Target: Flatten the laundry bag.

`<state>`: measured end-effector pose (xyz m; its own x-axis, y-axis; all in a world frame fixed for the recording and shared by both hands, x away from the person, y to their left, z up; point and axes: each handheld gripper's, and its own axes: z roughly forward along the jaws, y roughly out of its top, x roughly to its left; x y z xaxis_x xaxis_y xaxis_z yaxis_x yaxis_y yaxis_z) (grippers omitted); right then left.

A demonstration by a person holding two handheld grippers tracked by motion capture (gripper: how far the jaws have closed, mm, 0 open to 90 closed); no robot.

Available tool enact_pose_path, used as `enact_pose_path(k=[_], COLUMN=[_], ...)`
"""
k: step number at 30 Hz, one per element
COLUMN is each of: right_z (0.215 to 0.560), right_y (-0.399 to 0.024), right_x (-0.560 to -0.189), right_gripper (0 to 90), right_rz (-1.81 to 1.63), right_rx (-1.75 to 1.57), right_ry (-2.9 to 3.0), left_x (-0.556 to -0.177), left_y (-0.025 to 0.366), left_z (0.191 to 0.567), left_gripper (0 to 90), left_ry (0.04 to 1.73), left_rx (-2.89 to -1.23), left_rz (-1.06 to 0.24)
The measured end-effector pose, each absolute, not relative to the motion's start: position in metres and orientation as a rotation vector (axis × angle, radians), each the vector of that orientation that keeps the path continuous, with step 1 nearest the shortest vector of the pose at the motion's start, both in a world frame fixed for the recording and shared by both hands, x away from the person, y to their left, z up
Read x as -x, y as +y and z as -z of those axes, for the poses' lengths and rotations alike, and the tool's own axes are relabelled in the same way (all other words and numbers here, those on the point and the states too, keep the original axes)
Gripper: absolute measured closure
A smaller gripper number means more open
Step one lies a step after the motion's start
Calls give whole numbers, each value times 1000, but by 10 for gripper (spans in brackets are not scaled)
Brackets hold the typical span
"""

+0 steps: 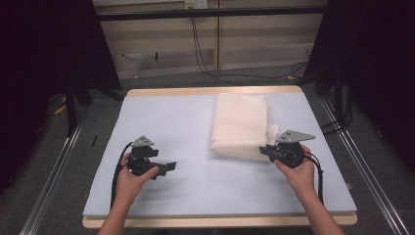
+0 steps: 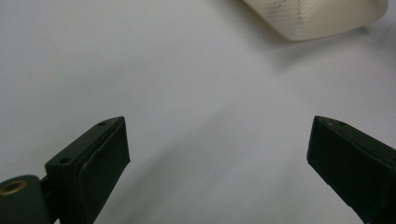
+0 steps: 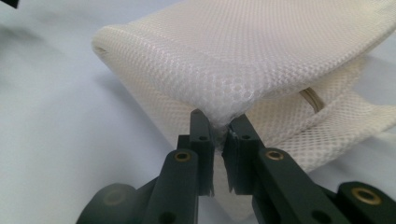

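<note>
A white mesh cloth, folded into a long pad, lies on the right half of the pale blue mat. My right gripper is at the cloth's near right corner, and the corner is lifted a little. In the right gripper view the jaws are shut on a pinch of the mesh cloth, with folded layers hanging behind. My left gripper hovers over bare mat at the near left, pointing right. Its jaws stand wide open with nothing between them, and the cloth's rounded edge lies far ahead.
The mat covers a wooden table whose rim shows at the back and front. Dark curtains hang on both sides. Cables trail on the floor behind the table, and metal rails run along each side.
</note>
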<state>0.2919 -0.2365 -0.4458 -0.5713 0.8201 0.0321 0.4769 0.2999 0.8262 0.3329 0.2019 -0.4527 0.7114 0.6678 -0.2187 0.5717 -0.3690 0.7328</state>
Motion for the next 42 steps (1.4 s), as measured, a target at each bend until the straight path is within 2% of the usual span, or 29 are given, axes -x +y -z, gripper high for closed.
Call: enact_pose_path(k=[8, 16, 28, 32, 35, 36, 42], right_z=[442, 440, 429, 429, 427, 426, 424], right_y=[-226, -220, -204, -202, -200, -198, -195], right_x=[-293, -294, -302, -303, -303, -304, -306], right_gripper=[825, 826, 827, 827, 827, 827, 827], right_rz=[-1190, -1221, -1262, -1265, -1269, -1273, -1294], right_rx=[-1119, -1113, -1055, -1054, -1049, -1049, -1043], right_ry=[2204, 2205, 2234, 2238, 2245, 2246, 2248], left_x=[-338, -346, -360, -363, -366, -366, -369], left_y=[171, 132, 79, 69, 62, 59, 46], left_z=[452, 447, 438, 437, 437, 436, 433], left_gripper=[19, 23, 94, 132, 195, 258, 335], left_ry=[871, 794, 658, 623, 599, 582, 519], left_rx=[-2039, -2032, -2126, -2159, -2172, -2175, -2176], left_rz=[-62, -84, -151, -162, -157, -162, -199])
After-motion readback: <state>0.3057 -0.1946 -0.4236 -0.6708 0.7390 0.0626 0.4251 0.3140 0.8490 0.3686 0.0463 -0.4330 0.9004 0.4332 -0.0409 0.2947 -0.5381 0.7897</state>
